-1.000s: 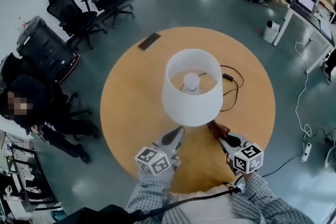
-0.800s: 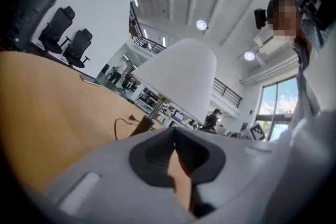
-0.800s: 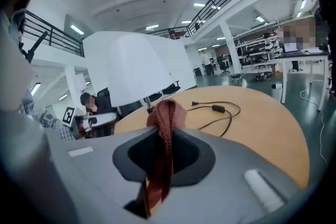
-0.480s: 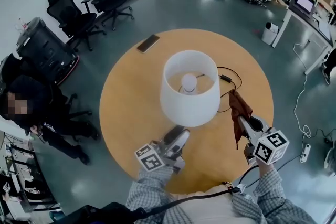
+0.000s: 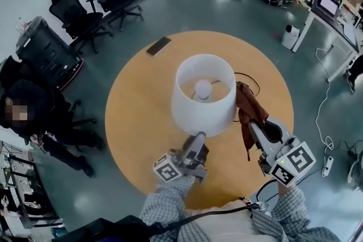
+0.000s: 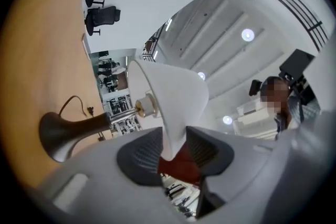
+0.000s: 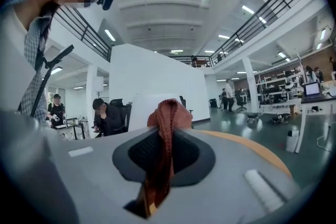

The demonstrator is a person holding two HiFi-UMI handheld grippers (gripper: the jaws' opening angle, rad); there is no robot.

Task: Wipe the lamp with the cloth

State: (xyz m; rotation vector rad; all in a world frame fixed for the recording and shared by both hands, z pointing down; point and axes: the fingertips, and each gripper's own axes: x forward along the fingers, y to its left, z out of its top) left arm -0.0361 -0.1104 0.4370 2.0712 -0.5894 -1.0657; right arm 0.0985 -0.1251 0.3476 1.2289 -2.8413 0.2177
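Note:
The lamp's white shade [image 5: 203,105] stands mid-table with its bulb [image 5: 203,88] showing from above; its dark foot [image 6: 68,131] shows in the left gripper view. My left gripper [image 5: 198,139] reaches up at the shade's near lower rim [image 6: 170,113], which sits between its jaws. Those jaws are closing and the pads do not visibly press. My right gripper [image 5: 253,126] is shut on the rust-red cloth [image 5: 248,107], which is held up just right of the shade. That cloth [image 7: 167,123] hangs bunched between the pads [image 7: 144,152].
The round wooden table [image 5: 142,105] carries a phone [image 5: 159,45] at its far left edge and the lamp's black cable [image 5: 249,79] behind the shade. Office chairs [image 5: 74,11] and a seated person [image 5: 34,116] are off to the left.
My right gripper lifted the cloth from the table near the lamp's foot up to the shade's right side. My left gripper rose and rolled, and its jaws came around the shade's rim.

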